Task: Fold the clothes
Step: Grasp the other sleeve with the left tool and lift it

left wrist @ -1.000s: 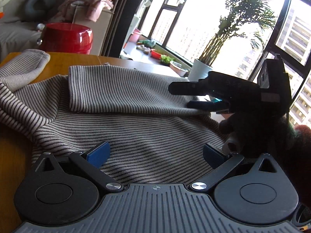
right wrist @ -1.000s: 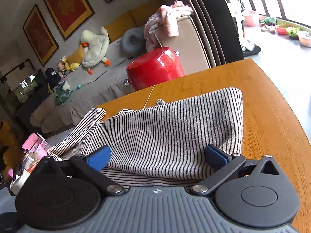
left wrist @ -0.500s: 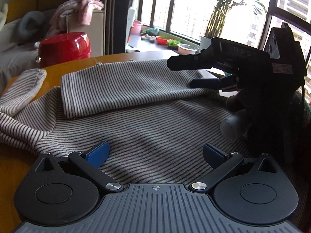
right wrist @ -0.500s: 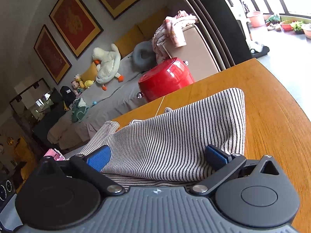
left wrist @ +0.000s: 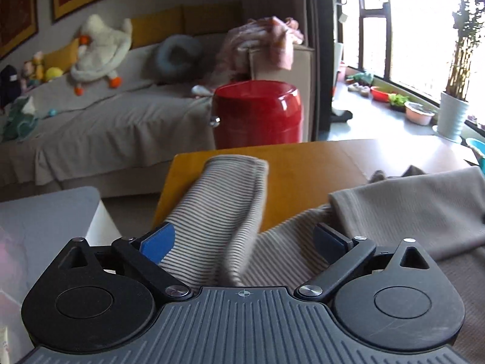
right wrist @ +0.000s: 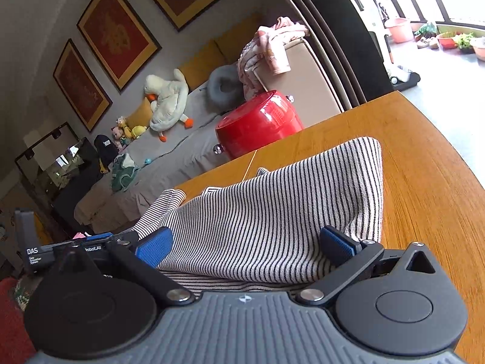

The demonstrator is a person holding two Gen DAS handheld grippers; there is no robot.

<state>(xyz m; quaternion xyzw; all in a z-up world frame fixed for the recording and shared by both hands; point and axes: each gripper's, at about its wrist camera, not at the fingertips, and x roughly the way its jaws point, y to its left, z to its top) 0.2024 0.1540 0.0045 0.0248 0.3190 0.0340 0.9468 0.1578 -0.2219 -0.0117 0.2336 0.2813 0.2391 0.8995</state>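
A beige sweater with thin dark stripes lies on the wooden table (left wrist: 303, 157). Its left sleeve (left wrist: 224, 200) runs toward the table's far left corner and passes between the jaws of my left gripper (left wrist: 242, 239). Those jaws are closing and still stand wide, and the pads are not pressing the cloth. The folded body (left wrist: 409, 206) lies to the right. In the right wrist view, a folded edge of the sweater (right wrist: 288, 206) sits between the wide jaws of my right gripper (right wrist: 245, 245), ungripped. The left tool's black body (right wrist: 39, 254) shows at the left edge.
A red round container (left wrist: 257, 112) stands just beyond the table's far edge, in front of a grey sofa (left wrist: 91, 121) with soft toys. A pale grey box (left wrist: 45, 212) is at the left, below table height. Bare table top (right wrist: 424, 182) lies right of the sweater.
The left wrist view swung left, from the sweater's body and the right gripper to the sleeve at the table's corner. The right gripper barely moved; the left tool now shows at its left edge.
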